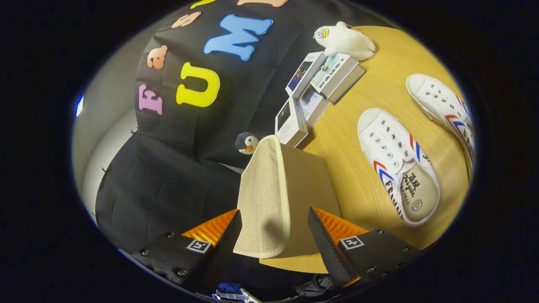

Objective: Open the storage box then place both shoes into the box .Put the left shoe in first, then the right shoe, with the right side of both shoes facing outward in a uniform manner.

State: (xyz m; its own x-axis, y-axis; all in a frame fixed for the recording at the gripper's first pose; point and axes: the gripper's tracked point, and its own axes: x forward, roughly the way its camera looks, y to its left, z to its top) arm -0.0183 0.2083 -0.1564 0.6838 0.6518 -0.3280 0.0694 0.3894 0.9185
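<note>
The storage box's beige woven lid (263, 189), trimmed in cream with a brown inner face, stands raised on edge between my fingers. My gripper (274, 231) is shut on it: one finger (229, 235) lies against the woven side, the other (324, 242) against the brown side. The box body is hidden behind the lid. Two white shoes with red and blue stripes lie on the wooden table (349, 126) beyond the brown side. The nearer shoe (396, 164) shows its open insole. The farther shoe (446, 109) lies past it, near the table's edge.
A stack of books (320, 80) lies beyond the lid, with a white plush toy (345, 42) on top. A small penguin plush (246, 143) peeks out behind the lid's far end. The black cloth wall (168, 181) runs along the woven side.
</note>
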